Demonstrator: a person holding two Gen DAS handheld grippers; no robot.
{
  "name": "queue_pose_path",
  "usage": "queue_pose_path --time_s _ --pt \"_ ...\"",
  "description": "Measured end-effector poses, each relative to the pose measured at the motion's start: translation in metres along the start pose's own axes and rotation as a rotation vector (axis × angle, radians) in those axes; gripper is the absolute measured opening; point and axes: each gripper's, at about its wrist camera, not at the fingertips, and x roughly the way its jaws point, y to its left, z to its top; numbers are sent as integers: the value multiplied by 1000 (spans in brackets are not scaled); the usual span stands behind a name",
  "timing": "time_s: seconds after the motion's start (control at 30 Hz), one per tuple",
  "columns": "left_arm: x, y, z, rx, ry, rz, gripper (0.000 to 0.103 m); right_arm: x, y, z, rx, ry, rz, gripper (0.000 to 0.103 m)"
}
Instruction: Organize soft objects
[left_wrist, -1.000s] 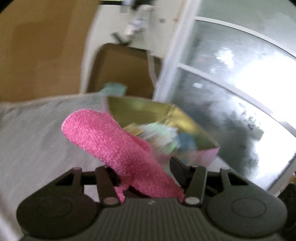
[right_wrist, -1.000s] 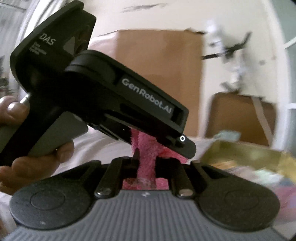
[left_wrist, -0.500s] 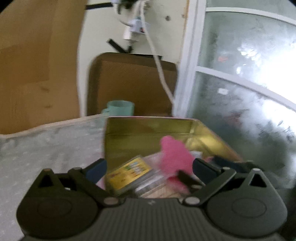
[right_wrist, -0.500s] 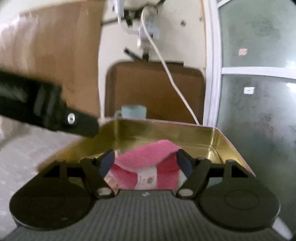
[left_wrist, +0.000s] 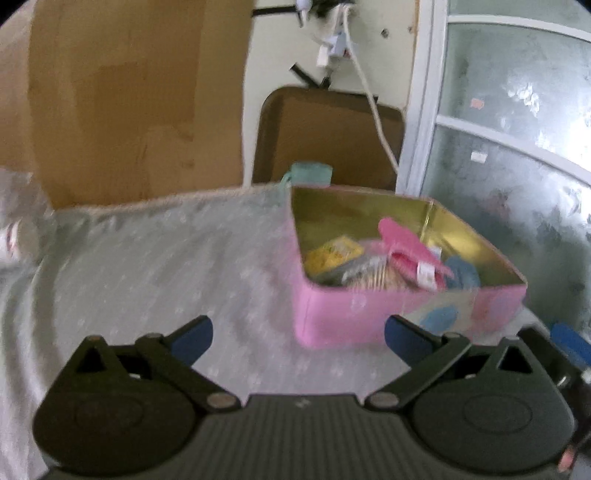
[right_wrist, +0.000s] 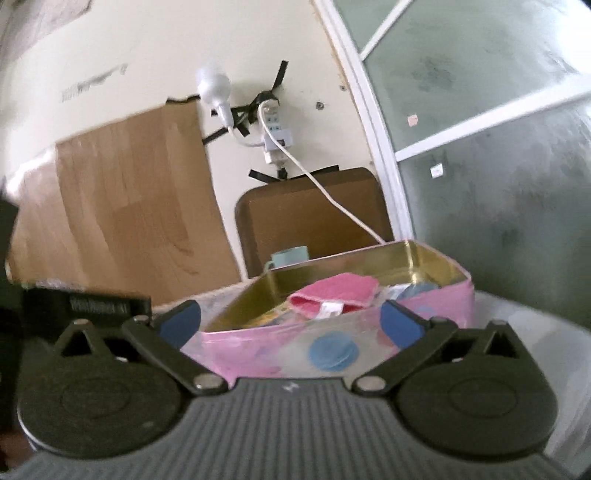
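A pink fluffy cloth (left_wrist: 402, 240) with a white label lies in the open pink tin (left_wrist: 332, 314), on top of yellow and blue items. My left gripper (left_wrist: 297, 334) stands open in front of the tin's near left corner, with nothing between its fingers. In the right wrist view the same cloth (right_wrist: 332, 290) rests folded above the tin's (right_wrist: 258, 350) front wall. My right gripper (right_wrist: 291, 320) is close in front of that wall; its jaws are opening and the pads touch nothing. The left gripper's body (right_wrist: 85, 302) shows at the left edge.
The tin stands on a pale grey dotted cover (left_wrist: 147, 258). A teal mug (left_wrist: 310, 173) sits behind it before a brown board (left_wrist: 332, 136). Cardboard (left_wrist: 129, 99) leans at the back left. A white cable (right_wrist: 332, 199) hangs toward the tin. A frosted window (left_wrist: 517, 147) is on the right.
Both grippers were shut on the pink cloth a second ago. They opened over the tin, the cloth dropped in, and both have pulled back from it.
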Motion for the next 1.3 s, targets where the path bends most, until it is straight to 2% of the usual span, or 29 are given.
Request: queue_pose_path --time_s 0.07,0.13,0.23,0.33,0.5,0.97,1.3 --pt "-8 5 -9 -13 33 -17 103 -9 3 -2 55 -2 -2 103" --pt "-16 8 -19 -22 55 -30 103 -14 8 -4 81 34 -34 103" --pt "-29 9 -32 -2 25 21 103 -14 18 -7 83 118 -59 103" --pt "-38 9 -41 43 12 71 103 -22 25 -15 112 115 -78 103" --pt "-47 18 -48 44 32 69 103 -26 30 -21 182 149 -81 103" --pt "-67 26 -61 114 -11 181 103 -23 56 -32 132 234 -48 103" --pt "-65 21 -70 158 23 224 103 -27 60 -35 121 232 -42 103"
